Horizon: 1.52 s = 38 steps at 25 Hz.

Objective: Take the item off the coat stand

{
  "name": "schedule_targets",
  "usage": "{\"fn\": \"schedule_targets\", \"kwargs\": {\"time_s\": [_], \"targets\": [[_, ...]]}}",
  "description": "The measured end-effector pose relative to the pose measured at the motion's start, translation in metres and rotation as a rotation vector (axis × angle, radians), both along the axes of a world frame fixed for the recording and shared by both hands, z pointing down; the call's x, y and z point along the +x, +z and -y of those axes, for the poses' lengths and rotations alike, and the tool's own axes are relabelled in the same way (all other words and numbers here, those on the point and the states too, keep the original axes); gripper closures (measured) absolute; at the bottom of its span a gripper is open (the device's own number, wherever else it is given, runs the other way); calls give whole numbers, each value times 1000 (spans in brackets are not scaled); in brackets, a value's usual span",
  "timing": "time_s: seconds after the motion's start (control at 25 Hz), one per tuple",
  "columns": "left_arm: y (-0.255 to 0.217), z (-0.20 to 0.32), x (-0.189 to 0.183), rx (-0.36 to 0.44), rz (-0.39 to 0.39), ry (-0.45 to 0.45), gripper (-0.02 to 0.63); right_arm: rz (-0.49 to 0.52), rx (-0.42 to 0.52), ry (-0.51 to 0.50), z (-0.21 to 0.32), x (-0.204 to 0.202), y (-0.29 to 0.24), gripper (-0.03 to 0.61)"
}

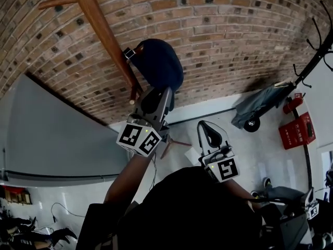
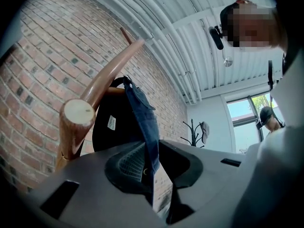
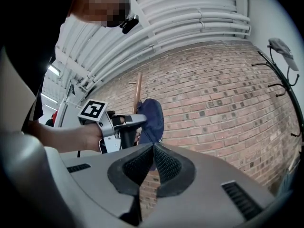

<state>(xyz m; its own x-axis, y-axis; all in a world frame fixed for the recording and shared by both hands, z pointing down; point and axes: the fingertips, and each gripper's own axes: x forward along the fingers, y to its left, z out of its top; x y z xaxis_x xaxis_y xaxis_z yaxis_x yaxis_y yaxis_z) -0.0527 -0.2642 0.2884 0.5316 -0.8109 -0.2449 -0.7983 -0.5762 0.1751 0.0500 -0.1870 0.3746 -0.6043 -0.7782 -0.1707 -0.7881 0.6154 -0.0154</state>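
A navy cap (image 1: pixel 158 66) hangs on a peg of the wooden coat stand (image 1: pixel 101 27) against the brick wall. My left gripper (image 1: pixel 143 92) is raised to the cap's lower edge. In the left gripper view the cap's blue fabric edge (image 2: pixel 145 122) hangs down between the jaws of the left gripper (image 2: pixel 154 175); it lies along the left pad, and a gap shows beside the right pad. The round wooden peg end (image 2: pixel 78 115) is just left of it. My right gripper (image 1: pixel 204 126) stays lower and to the right, shut and empty (image 3: pixel 153 148), looking at the cap (image 3: pixel 151 120).
A black metal coat rack (image 1: pixel 312 61) with a grey garment (image 1: pixel 260 105) stands far right, with a red box (image 1: pixel 296 132) beside it. A grey panel (image 1: pixel 47 134) fills the left side. A person's arm holds the left gripper (image 3: pixel 118 127).
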Motion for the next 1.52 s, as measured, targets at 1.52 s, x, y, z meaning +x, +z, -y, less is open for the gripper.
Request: {"fn": "schedule_targets", "kwargs": {"time_s": [1.52], "targets": [[-49,-13,7,119,-46,-9,580,57,93,-5,-22,13,-24,560]]}}
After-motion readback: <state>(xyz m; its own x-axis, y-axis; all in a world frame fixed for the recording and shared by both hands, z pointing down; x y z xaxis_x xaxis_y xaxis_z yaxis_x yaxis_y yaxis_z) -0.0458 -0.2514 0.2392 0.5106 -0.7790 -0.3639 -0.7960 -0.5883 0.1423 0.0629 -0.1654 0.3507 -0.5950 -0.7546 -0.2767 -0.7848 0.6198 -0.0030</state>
